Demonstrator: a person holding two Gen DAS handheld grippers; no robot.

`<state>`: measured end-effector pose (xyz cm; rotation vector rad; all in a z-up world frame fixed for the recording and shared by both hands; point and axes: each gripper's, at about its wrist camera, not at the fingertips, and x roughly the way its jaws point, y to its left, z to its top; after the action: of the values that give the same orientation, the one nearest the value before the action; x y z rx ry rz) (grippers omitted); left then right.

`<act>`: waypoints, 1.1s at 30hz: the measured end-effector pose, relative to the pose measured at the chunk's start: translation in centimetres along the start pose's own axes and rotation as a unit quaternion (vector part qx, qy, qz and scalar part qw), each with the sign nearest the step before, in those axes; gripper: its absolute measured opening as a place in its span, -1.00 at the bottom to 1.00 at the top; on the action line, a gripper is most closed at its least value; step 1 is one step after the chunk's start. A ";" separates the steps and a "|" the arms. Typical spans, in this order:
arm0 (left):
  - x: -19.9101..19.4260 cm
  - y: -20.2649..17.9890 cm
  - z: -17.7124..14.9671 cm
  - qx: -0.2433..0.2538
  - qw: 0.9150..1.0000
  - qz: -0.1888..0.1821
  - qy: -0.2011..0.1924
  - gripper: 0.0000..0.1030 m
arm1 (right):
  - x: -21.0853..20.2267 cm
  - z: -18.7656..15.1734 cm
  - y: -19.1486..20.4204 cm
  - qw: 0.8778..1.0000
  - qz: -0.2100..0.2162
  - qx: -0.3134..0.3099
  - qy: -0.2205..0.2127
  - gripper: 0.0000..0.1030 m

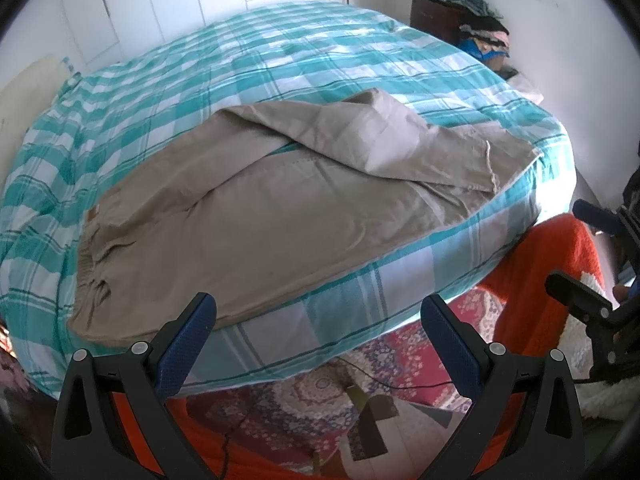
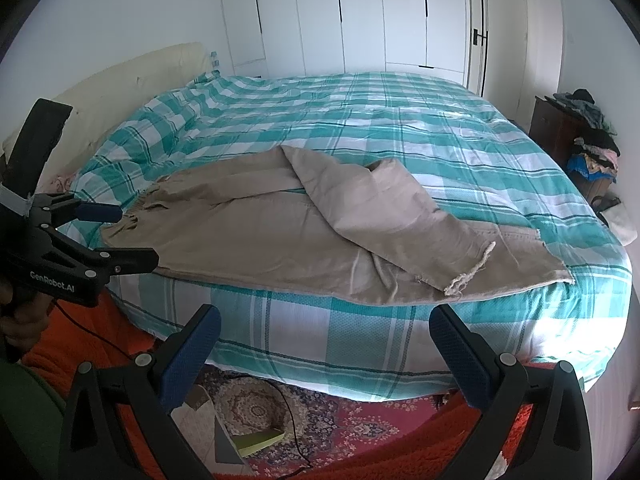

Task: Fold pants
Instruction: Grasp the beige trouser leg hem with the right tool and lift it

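Your left tool is spread wide and grips nothing; it hangs off the near edge of the bed, just short of the pants at their waistband end. Your right tool is equally wide apart, also empty, off the same bed edge below the pants' hem end. Pants are beige and lie lengthwise along the bed's near edge on the teal plaid cover. Waistband points toward the cream headboard. One leg is flipped back diagonally over the other, and a frayed hem corner sits near the bed edge. In the right wrist view your left tool shows beside the waistband, not touching it. White wardrobe stands behind the bed, a clothes pile on the dark cabinet at the foot-end side, and a patterned rug under the near edge.
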<state>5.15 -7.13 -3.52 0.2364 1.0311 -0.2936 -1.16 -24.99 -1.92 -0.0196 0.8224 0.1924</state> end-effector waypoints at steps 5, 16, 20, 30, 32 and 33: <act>-0.2 0.2 -0.2 0.002 1.000 0.005 -0.011 0.98 | 0.0 -0.1 0.3 1.000 0.000 -0.010 -0.003 1.00; 0.3 3.2 -0.9 -0.049 0.999 -0.007 -0.012 0.98 | 3.4 3.5 -6.1 0.996 -0.070 -0.049 -0.022 0.99; 0.8 4.3 -1.1 -0.072 0.997 -0.005 -0.004 0.98 | 10.4 3.9 -7.3 0.987 -0.032 -0.148 0.055 0.63; 2.7 6.1 -0.9 -0.091 0.996 0.012 0.021 0.98 | 20.2 3.8 -10.2 0.968 -0.030 -0.198 0.155 -0.94; 3.5 6.3 -0.8 -0.096 0.995 0.007 0.031 0.98 | 18.3 5.3 -10.0 0.972 -0.021 -0.188 0.141 -0.93; 4.1 6.2 -0.6 -0.097 0.995 0.004 0.039 0.98 | 17.1 6.4 -9.8 0.973 -0.006 -0.184 0.136 -0.94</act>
<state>8.83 -1.63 -7.04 0.0779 1.1273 -0.1763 16.62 -31.21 -10.61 -0.4085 1.0493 0.3338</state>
